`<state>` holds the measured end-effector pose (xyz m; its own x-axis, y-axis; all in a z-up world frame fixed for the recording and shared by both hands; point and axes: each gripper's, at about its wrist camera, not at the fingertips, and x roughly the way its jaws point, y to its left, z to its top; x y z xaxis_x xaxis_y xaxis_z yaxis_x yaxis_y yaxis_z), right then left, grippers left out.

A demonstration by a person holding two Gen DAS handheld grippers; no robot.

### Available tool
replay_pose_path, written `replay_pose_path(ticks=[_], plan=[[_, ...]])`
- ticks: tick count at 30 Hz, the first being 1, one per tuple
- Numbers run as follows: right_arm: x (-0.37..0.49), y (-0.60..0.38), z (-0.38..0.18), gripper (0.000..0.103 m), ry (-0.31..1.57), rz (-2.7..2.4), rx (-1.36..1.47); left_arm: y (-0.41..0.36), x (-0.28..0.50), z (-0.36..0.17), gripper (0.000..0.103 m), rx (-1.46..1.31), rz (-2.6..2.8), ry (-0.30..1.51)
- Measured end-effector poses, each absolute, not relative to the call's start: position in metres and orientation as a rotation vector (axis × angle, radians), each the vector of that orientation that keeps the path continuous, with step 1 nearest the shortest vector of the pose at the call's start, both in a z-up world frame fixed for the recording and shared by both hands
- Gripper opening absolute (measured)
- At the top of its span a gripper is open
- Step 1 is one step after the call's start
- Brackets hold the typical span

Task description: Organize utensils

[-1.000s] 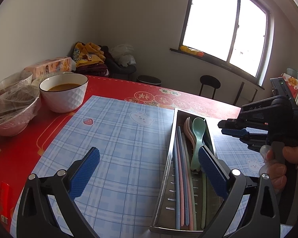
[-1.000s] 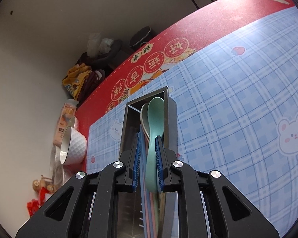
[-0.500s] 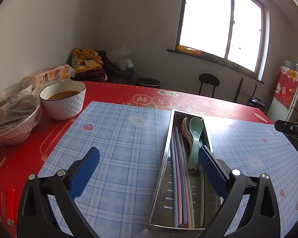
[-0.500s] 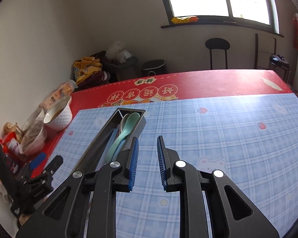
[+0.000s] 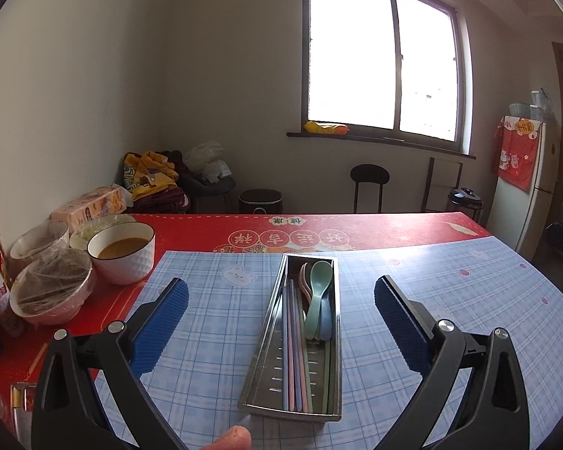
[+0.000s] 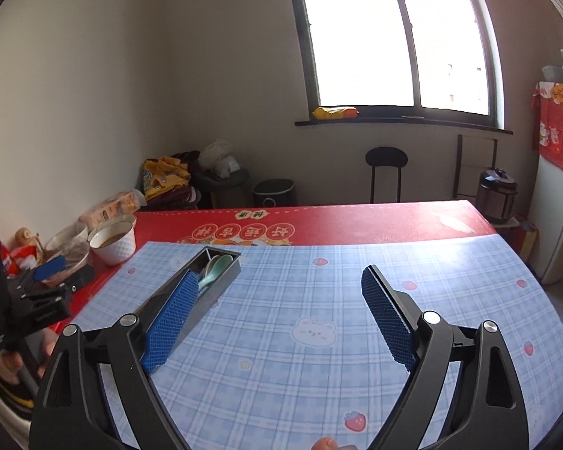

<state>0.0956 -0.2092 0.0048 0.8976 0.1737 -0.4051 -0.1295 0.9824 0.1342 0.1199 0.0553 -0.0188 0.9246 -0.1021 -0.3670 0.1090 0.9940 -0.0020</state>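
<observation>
A long metal utensil tray point(image 5: 272, 337) lies on the blue checked mat point(image 5: 214, 345) that covers the near part of the red table point(image 5: 356, 227). Inside the tray, a bundle of pastel chopsticks point(image 5: 294, 348) runs lengthwise along its left side, and several spoons are stacked at the far end with a mint green spoon point(image 5: 317, 292) on top, its bowl toward the far wall of the tray.

The left gripper point(image 5: 281, 322) hovers above the near end of the tray with its jaws spread wide; the blue pads point(image 5: 159, 324) stand well to either side of the tray and touch nothing. A fingertip point(image 5: 231, 437) shows at the bottom edge of that view.

The right gripper point(image 6: 281, 315) is over the bare mat, to the right of the tray, and its jaws are opening with nothing between them. From its camera the tray point(image 6: 221, 275) sits to the left, partly hidden behind the left pad, and the left gripper point(image 6: 50, 273) appears at the far left edge, held by a hand point(image 6: 13, 365).

To the left of the mat stand a white bowl point(image 5: 125, 258) of brown liquid and some bowls covered in plastic film point(image 5: 52, 288)
</observation>
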Motion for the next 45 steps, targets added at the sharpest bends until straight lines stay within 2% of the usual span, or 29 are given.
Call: replay_pose_path(ticks=[7, 16, 45], plan=[[0.064, -0.207, 0.016, 0.087, 0.338, 0.141, 0.093, 0.041, 0.089, 0.009, 0.097, 0.019, -0.140, 0.327], [0.052, -0.208, 0.020, 0.087, 0.309, 0.120, 0.130, 0.032, 0.063, 0.026, 0.097, 0.053, -0.106, 0.266], [0.052, -0.207, 0.009, 0.087, 0.318, -0.017, 0.087, 0.022, 0.063, 0.012, 0.097, 0.088, -0.097, 0.287]])
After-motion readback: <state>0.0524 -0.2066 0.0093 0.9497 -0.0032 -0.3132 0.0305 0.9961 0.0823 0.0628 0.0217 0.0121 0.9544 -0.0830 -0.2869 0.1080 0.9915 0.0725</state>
